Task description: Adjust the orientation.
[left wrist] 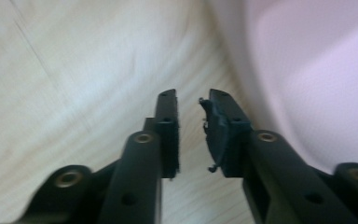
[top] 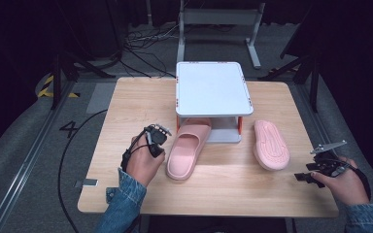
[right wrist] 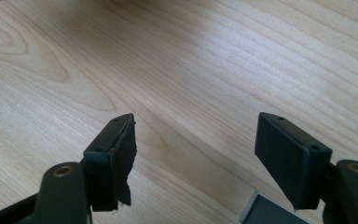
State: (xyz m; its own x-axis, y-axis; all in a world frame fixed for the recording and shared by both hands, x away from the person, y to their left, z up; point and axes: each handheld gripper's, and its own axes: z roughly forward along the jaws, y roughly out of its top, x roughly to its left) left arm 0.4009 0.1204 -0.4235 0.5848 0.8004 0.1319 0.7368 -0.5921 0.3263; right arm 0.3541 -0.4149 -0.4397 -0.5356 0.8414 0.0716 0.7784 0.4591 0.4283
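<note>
Slippers first, from the high view: we see one pink slipper upright, its toe tucked under the white shelf and its heel pointing near, long axis running far to near. The other slipper lies sole-up to the right of the shelf. Our left gripper sits just left of the upright slipper, far nearer to it than our right gripper, which rests well apart at the table's right near edge.

In the left gripper view, our jaws stand slightly apart with nothing between them, and the slipper's pink side lies just right of them.

In the right gripper view, our jaws are wide apart over bare wood.
</note>
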